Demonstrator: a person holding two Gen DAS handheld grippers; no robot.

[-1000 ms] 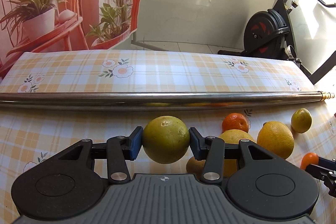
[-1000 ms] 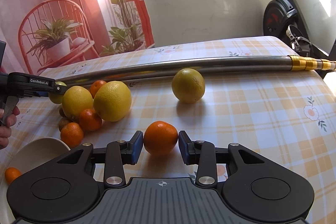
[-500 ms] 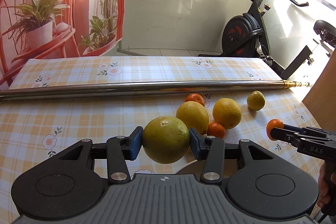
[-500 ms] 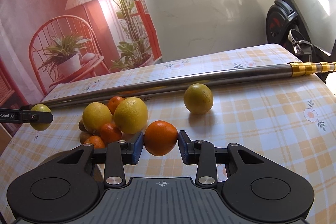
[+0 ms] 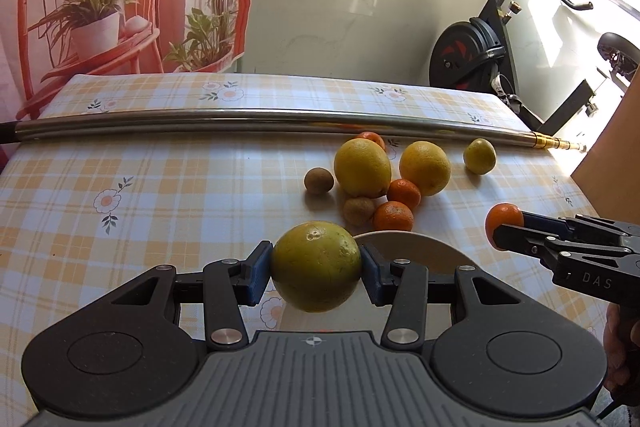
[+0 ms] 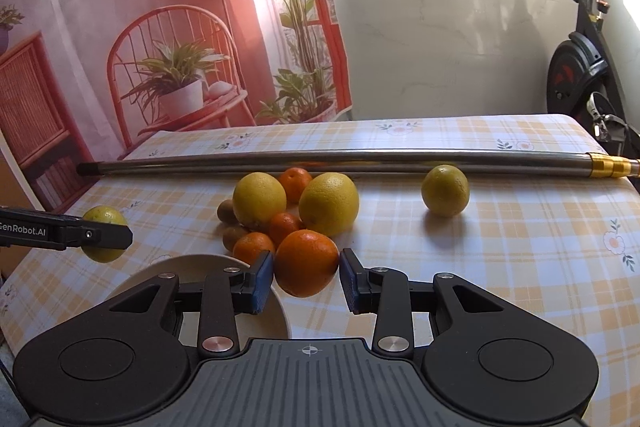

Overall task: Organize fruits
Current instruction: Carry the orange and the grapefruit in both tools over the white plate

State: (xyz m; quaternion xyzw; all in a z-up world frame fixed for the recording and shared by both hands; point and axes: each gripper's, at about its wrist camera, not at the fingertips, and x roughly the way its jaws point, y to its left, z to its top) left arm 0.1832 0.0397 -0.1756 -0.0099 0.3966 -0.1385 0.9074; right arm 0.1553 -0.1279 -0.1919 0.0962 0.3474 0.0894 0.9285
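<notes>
My left gripper [image 5: 317, 265] is shut on a green-yellow citrus [image 5: 316, 265] and holds it in the air above the near rim of a cream bowl [image 5: 416, 247]. My right gripper [image 6: 306, 275] is shut on an orange [image 6: 306, 263], lifted beside the bowl [image 6: 188, 267]. A pile of fruit [image 5: 376, 183] lies on the checked tablecloth past the bowl: two big yellow citrus, small oranges and brown kiwis. A lone green-yellow citrus [image 6: 445, 191] sits apart at the right. Each gripper shows in the other's view, the right gripper [image 5: 505, 227] and the left gripper [image 6: 105, 234].
A long steel pole [image 5: 260, 119] with a gold end lies across the table behind the fruit. An exercise bike [image 5: 480, 55] stands past the table's far right corner. A printed backdrop with a red chair hangs at the left.
Both grippers have risen and pulled back toward me with their fruits. The bowl has come into view under them, and the right gripper has moved closer to the left one.
</notes>
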